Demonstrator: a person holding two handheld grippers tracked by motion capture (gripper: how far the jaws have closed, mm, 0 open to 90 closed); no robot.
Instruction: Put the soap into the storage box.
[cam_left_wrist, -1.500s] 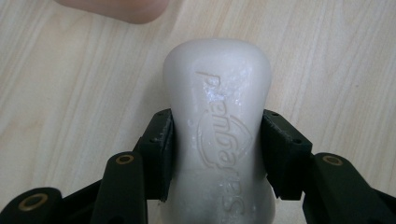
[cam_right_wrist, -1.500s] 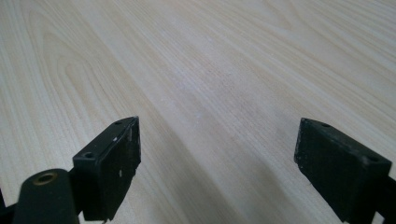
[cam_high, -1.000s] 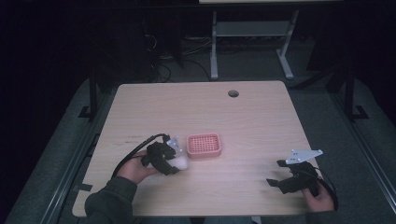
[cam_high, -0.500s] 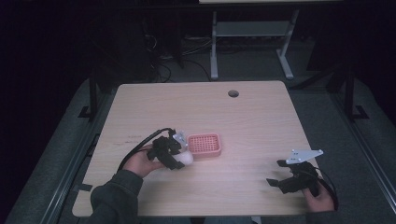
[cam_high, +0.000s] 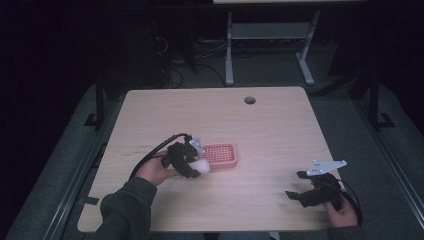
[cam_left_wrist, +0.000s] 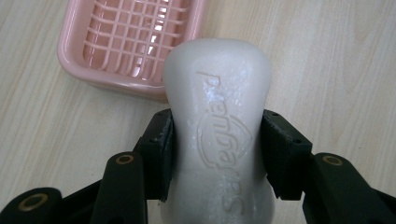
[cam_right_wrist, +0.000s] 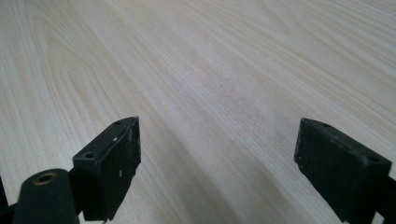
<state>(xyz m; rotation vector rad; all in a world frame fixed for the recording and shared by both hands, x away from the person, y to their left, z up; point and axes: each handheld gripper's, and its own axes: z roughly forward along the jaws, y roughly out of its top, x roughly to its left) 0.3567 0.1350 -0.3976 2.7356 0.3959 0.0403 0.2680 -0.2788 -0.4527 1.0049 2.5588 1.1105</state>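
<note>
A white bar of soap (cam_left_wrist: 217, 116) with raised lettering sits between the two black jaws of my left gripper (cam_left_wrist: 215, 144), which is shut on it. From above, the soap (cam_high: 202, 166) hangs just left of a pink slatted soap dish (cam_high: 218, 154) near the table's middle, and the left gripper (cam_high: 192, 162) is beside the dish's left end. The dish (cam_left_wrist: 135, 42) lies just beyond the soap in the left gripper view. My right gripper (cam_high: 301, 186) rests low at the front right of the table, open, with bare wood between its pads (cam_right_wrist: 116, 158).
The light wooden table (cam_high: 280, 130) has a round cable hole (cam_high: 249, 100) near its far edge. Metal frame legs (cam_high: 229, 55) stand on the dark floor behind the table. A black cable (cam_high: 152, 152) trails from the left gripper.
The left gripper has moved right and slightly up with the soap, closing in on the pink dish's left end. The right gripper has stayed still.
</note>
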